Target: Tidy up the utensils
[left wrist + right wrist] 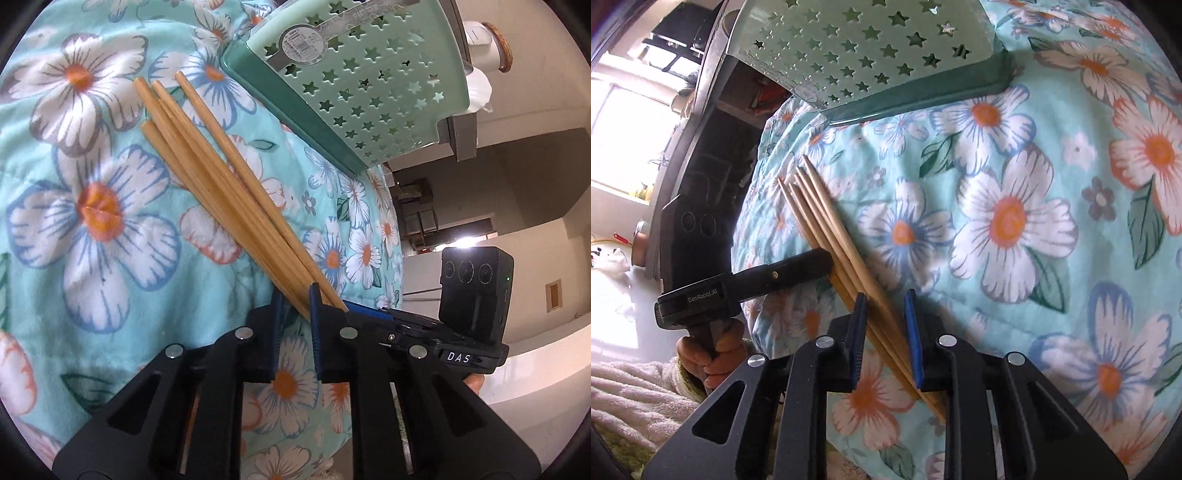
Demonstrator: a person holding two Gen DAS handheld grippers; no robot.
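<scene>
Several wooden chopsticks (214, 173) lie bundled on a floral turquoise cloth (110, 206). My left gripper (297, 299) sits at their thin ends, its jaws slightly apart around the tips. In the right wrist view the same chopsticks (834, 240) run between the jaws of my right gripper (886, 306), which stand a little apart around the thick ends. The left gripper (809, 264) shows there too, touching the bundle from the left. A mint green basket (369, 81) with star-shaped holes lies on the cloth beyond the chopsticks; it also shows in the right wrist view (857, 51).
The cloth (1034, 221) covers a rounded surface that drops off at its edge near the left gripper. A person's hand (709, 358) grips the left gripper's handle. A white fluffy towel (631, 398) lies below left. Room furniture stands behind.
</scene>
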